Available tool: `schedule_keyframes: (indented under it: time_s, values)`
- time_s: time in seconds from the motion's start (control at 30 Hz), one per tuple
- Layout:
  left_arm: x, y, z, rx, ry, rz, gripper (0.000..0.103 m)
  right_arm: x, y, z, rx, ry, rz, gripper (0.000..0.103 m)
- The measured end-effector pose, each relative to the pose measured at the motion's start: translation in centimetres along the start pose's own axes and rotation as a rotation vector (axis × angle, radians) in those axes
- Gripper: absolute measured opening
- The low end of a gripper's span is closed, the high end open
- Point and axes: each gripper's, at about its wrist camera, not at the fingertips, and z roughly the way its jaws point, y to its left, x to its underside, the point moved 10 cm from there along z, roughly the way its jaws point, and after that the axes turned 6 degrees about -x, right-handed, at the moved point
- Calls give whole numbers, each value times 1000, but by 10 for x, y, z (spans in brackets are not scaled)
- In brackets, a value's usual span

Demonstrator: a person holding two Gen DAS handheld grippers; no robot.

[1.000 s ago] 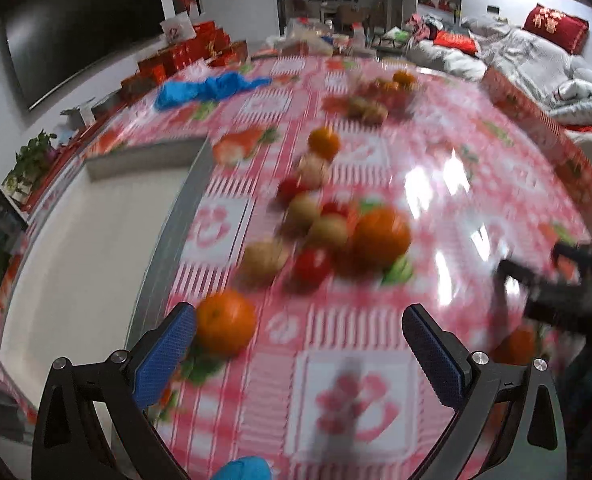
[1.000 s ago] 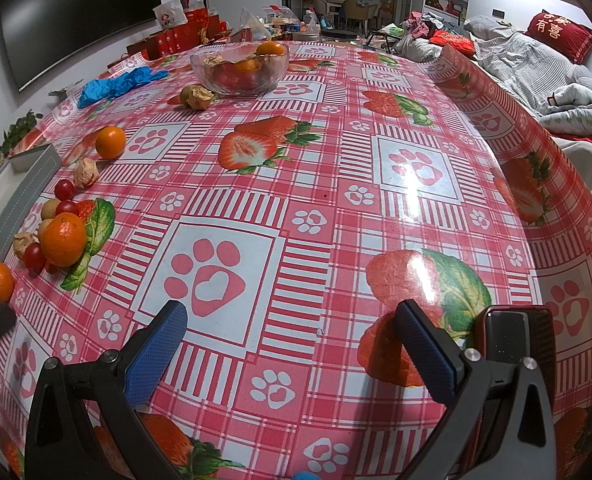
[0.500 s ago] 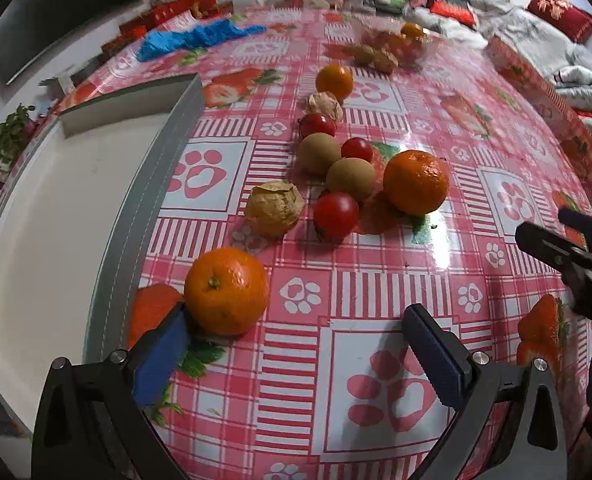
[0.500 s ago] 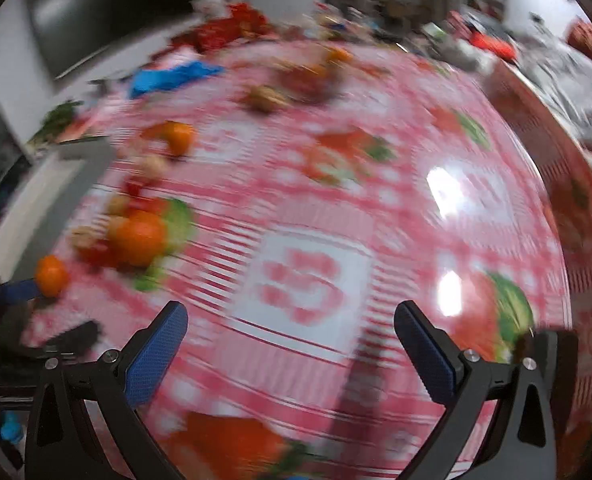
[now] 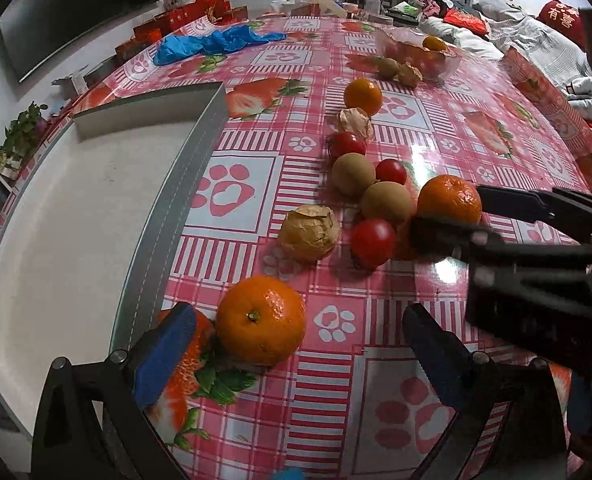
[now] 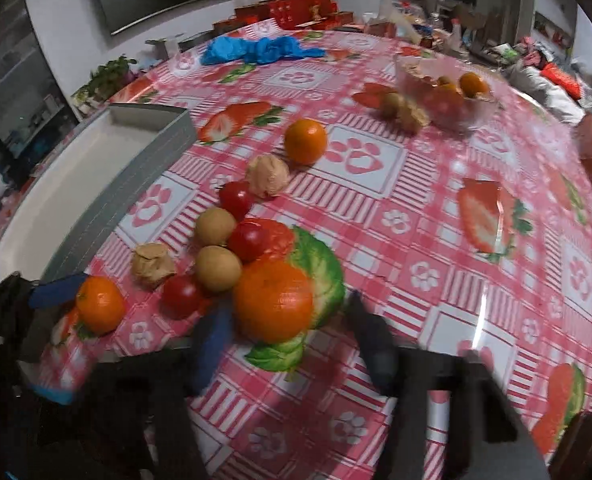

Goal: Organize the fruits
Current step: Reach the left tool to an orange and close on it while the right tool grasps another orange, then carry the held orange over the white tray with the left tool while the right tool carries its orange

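Blue gloves (image 5: pixel 215 42) (crumpled) beside red boxes (image 5: pixel 183 20).

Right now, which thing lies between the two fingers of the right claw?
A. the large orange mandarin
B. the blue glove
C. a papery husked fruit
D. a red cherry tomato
A: the closing right claw has the large orange mandarin between its fingers; the pads do not visibly press it yet.
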Motion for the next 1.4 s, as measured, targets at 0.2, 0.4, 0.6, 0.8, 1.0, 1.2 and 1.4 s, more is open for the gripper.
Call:
schedule_keyframes:
  time_s: [0.2, 0.4, 0.6, 0.8, 1.0, 1.2, 1.4]
  values:
    - [-3, 2, -2, 18, 14, -1, 103, 9, -19, -23, -27, -46, 85, 43]
    - [-7, 2, -6, 24, 2, 2, 63, 27, -39, -39, -63, -59, 166, 43]
    - [-7, -1, -11, 35, -10, 0, 38, 32, -40, -45, -74, -68, 175, 43]
    - [-5, -1, -25, 59, -27, -15, 38, 35, -36, -48, -78, -65, 170, 43]
    - [-13, 10, -50, 73, -66, -33, 38, 29, -23, -50, -70, -57, 143, 43]
    - [-15, 33, -61, 63, -85, -72, 38, 21, 0, -48, -77, -42, 106, 43]
    - [-14, 64, -67, 37, -100, -111, 38, 9, 26, -44, -81, -31, 60, 43]
